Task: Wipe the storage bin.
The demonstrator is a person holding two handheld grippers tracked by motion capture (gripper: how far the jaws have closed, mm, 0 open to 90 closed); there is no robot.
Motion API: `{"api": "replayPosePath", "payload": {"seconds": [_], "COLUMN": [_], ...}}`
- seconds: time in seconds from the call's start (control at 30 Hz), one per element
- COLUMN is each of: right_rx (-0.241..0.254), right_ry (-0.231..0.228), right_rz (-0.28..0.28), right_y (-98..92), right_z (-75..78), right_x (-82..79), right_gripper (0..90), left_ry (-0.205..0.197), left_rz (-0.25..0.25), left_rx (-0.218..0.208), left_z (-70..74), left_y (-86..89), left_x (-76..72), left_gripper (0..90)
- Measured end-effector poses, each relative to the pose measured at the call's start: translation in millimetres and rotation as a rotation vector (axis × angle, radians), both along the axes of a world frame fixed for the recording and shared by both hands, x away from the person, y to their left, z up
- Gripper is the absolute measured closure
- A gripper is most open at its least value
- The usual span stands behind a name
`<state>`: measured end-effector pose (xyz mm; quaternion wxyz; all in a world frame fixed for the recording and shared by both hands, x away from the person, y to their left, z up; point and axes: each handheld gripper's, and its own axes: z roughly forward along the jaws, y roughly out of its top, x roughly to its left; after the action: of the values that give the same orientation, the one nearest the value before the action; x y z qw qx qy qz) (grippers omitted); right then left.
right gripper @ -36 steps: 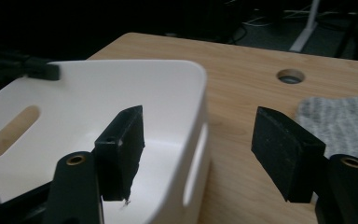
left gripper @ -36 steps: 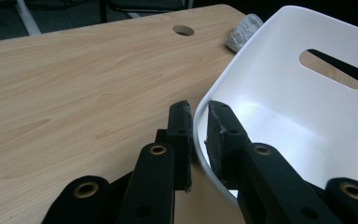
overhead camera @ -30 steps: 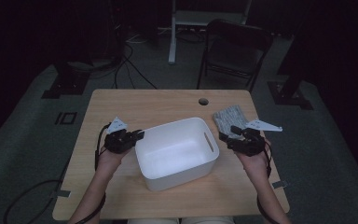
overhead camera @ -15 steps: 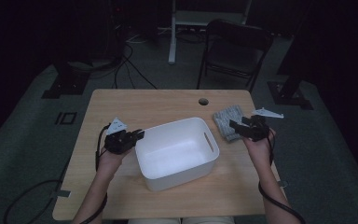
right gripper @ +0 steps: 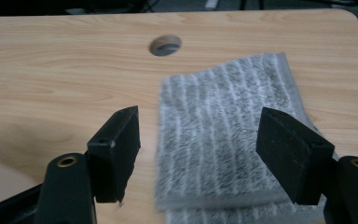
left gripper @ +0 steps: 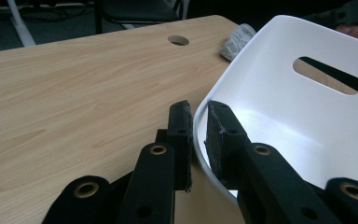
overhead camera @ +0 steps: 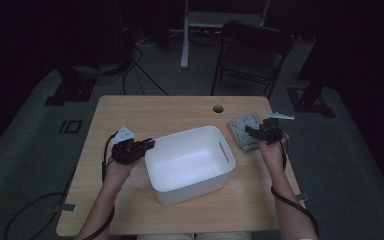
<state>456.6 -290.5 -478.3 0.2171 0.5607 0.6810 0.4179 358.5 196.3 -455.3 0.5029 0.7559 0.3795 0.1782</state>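
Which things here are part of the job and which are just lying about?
In use: white bin, its rim gripped by the left tongs; grey towel, under the open right tongs.
Lying about: folding chair, floor cables.

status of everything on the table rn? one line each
white bin: upright, empty, rim clamped by left gripper.
grey towel: folded, flat on table, not gripped.
right gripper: jaws wide, just been opening, over the towel's near edge.
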Motion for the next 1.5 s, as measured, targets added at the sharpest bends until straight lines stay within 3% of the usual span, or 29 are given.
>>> {"api": "replayPosePath", "payload": {"seconds": [0.03,0.17,0.5,0.6,0.77,0.97,1.07,1.13,1.23,1.3,1.4,1.5], "right_rx": [-0.032,-0.030,-0.089,-0.136,-0.215,-0.201,-0.202,-0.202,-0.205,-0.207,-0.175,-0.163], "right_ry": [0.006,0.039,0.114,0.145,0.106,0.099,0.112,0.124,0.143,0.143,0.191,0.187], "right_rz": [-0.022,-0.045,-0.070,-0.082,-0.061,-0.067,-0.050,-0.018,-0.010,-0.014,-0.019,-0.025], "right_y": [1.0,1.7,9.2,13.1,19.5,19.2,20.1,22.3,25.5,26.0,22.6,18.3], "right_z": [-5.0,-17.2,-48.3,-62.2,-68.6,-70.5,-67.2,-63.2,-60.4,-60.2,-54.1,-46.6], "right_x": [6.0,18.4,33.5,36.8,35.2,33.7,32.6,30.2,27.9,27.2,28.2,23.8], "right_gripper": [29.1,24.8,19.9,18.6,16.8,17.4,35.0,55.4,68.8,71.3,74.2,75.2], "left_ry": [0.001,0.002,0.003,-0.002,0.000,-0.001,-0.001,-0.002,-0.007,-0.010,-0.010,-0.013], "left_rz": [0.001,0.000,-0.003,-0.004,-0.005,-0.005,-0.005,-0.004,0.000,0.002,0.000,0.001], "left_rx": [0.001,0.000,-0.009,-0.014,-0.018,-0.020,-0.026,-0.026,-0.019,-0.015,-0.019,-0.015], "left_z": [0.1,0.1,-0.3,-0.9,-1.1,-1.3,-1.7,-1.7,-1.5,-1.5,-1.8,-1.6], "left_y": [-0.2,-0.1,0.3,0.8,1.2,1.1,1.3,1.2,0.5,0.2,0.5,-0.1], "left_x": [0.0,0.1,0.7,0.7,1.6,1.9,2.0,2.0,1.7,1.4,1.6,2.0], "left_gripper": [80.2,80.3,80.2,80.2,80.2,80.2,80.2,80.2,80.3,80.4,80.3,80.4]}}
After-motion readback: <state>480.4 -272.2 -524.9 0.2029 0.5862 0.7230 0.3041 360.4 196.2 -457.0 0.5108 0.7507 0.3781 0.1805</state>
